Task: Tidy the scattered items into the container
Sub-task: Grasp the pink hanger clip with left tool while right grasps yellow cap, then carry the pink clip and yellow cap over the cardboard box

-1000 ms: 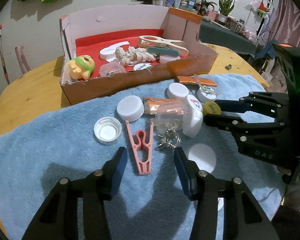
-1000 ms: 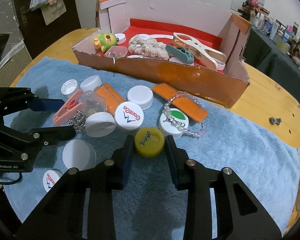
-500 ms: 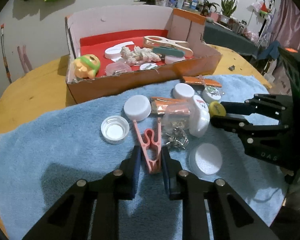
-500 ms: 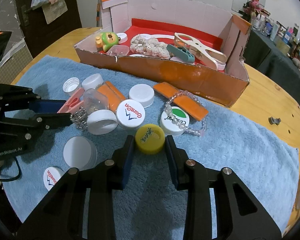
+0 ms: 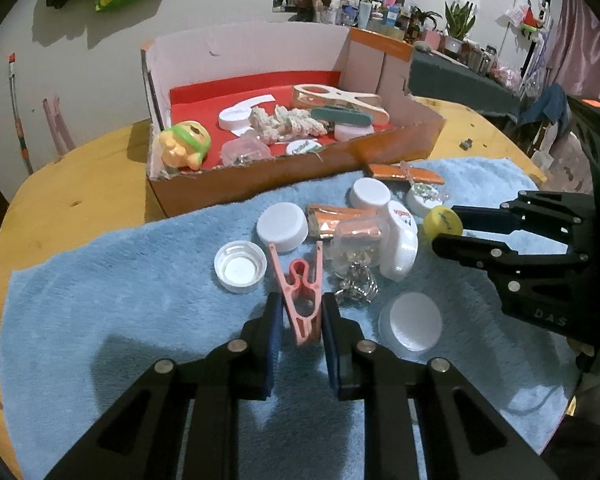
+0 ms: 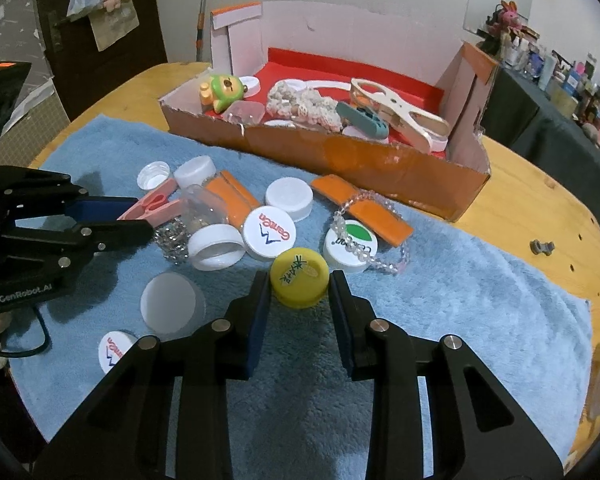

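Left wrist: jaws hide pink clothespin's (image 5: 300, 300) tail.

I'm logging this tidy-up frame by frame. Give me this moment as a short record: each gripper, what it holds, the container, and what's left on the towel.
left gripper: shut on pink clothespin
right gripper: shut on yellow cap
container: cardboard box, open, already holds several items
surface: blue towel
left to tidy: white caps, orange strips, bead bracelet
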